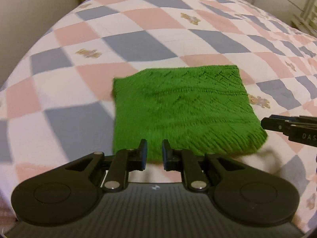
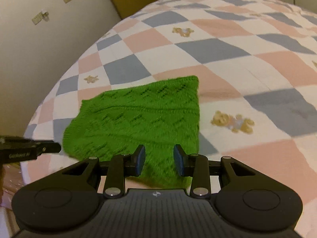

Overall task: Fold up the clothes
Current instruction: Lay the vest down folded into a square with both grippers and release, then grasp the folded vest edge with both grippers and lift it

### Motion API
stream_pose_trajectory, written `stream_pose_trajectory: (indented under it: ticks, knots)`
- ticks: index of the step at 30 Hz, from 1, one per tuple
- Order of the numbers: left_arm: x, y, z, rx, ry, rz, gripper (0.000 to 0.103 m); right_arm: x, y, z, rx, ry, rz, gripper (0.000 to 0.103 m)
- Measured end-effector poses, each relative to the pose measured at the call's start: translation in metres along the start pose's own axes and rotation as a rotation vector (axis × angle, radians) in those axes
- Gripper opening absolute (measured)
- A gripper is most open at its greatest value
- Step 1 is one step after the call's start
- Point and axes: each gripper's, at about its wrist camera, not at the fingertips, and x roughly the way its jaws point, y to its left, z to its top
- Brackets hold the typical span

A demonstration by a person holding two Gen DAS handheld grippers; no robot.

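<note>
Checkered bedspread (image 1: 138, 39) under folded green knit (image 1: 178, 109)

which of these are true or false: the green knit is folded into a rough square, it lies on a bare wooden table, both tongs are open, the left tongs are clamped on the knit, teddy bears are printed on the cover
1. The green knit is folded into a rough square. True.
2. It lies on a bare wooden table. False: it lies on a checked bed cover of pink, blue and white patches.
3. Both tongs are open. True: the left tongs and the right tongs each show a gap between their blue pads.
4. The left tongs are clamped on the knit. False: their jaws stand apart at the knit's near edge, gripping nothing.
5. Teddy bears are printed on the cover. True: one teddy bear lies right of the knit in the right wrist view.
</note>
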Motion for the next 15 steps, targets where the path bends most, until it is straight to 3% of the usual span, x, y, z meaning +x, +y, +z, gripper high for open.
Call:
stream_pose_trajectory:
  ticks: [6,15]
  knots:
    - [-0.069,-0.025,-0.018,-0.052,0.023,0.054,0.012,-0.054,0.014,0.002,0.027,0.000,0.027,0.039]
    - [-0.152,-0.054,-0.021,-0.043,-0.063,0.078,0.019,-0.116,0.039,0.002,-0.007,-0.042,0.074,0.042]
